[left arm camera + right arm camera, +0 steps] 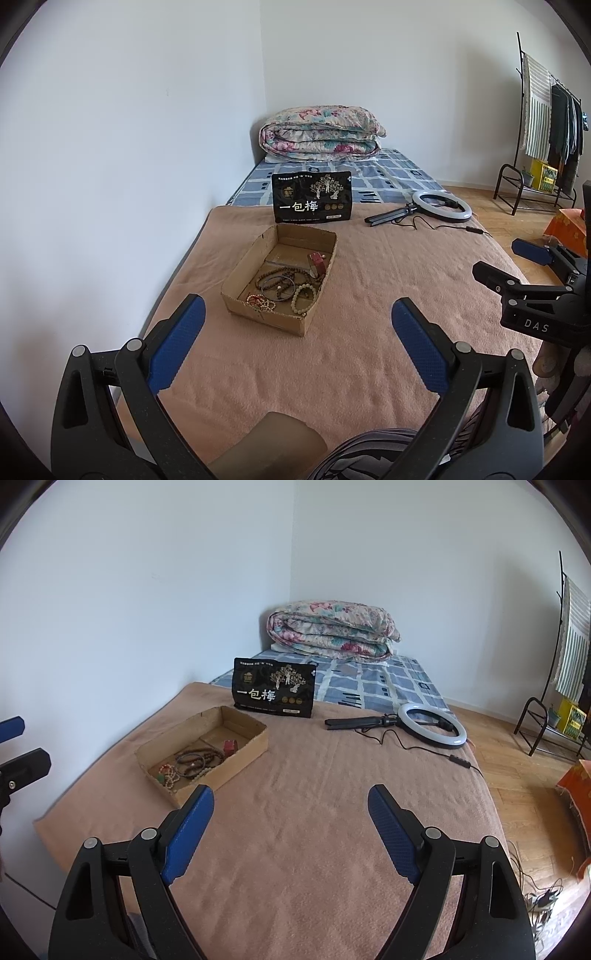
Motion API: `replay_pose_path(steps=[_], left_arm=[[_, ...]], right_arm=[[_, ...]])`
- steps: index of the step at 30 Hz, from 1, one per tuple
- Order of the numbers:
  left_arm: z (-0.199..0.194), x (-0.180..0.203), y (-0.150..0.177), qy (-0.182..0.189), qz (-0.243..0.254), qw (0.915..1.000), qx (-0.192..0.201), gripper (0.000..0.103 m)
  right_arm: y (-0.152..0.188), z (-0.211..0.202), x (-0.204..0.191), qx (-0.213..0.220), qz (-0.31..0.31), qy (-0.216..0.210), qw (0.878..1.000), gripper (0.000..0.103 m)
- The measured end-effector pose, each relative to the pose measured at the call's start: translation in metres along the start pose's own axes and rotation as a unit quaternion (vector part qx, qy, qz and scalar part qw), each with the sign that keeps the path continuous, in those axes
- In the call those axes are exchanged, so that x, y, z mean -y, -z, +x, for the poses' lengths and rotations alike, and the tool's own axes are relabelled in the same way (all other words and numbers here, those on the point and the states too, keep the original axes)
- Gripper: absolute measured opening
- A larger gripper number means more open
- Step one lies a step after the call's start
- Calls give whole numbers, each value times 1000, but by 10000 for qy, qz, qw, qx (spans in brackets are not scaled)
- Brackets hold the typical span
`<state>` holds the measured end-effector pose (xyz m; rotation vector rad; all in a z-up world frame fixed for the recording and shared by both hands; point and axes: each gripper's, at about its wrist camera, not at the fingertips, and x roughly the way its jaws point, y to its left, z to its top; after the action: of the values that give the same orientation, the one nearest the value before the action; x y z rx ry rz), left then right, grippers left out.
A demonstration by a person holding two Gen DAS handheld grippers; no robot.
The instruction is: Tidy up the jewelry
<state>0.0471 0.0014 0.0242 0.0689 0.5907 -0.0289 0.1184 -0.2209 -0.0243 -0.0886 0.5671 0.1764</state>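
Two claws hover above the bed, both spread wide with nothing between their blue-padded fingers: the left claw (297,314) sits over the pinkish-brown fleece blanket (369,295) just short of the shallow brown cardboard tray (236,273), and the right claw (291,801) hangs over bare blanket to the right of that tray. In the left wrist view the right claw also shows at the right edge, its jaws likewise apart. Inside the tray lies the jewelry, all gathered in its near half: a dark brown wooden bead strand (275,282) coiled in loops, a pale cream bead bracelet (304,299) by the right wall, a small whitish bead string with red and green pieces (260,302) at the near corner, and a small red block-like piece (317,262) farther back. Beyond the tray a black snack bag with white Chinese lettering (312,197) stands upright at the blanket's far edge. To its right a white ring light on a folded black stand (441,205) lies flat with its cord trailing. Farther off, a folded floral quilt (321,134) rests on the blue checked sheet (388,173) in the corner of the room.
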Motion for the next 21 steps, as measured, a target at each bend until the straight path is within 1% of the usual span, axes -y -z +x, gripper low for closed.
replay_pose_path(steps=[21], left_arm=[[-1,1,0,-3,-8,10000,-5,102]], right_arm=[[4,1,-1,-69,-19,-10,10000,85]])
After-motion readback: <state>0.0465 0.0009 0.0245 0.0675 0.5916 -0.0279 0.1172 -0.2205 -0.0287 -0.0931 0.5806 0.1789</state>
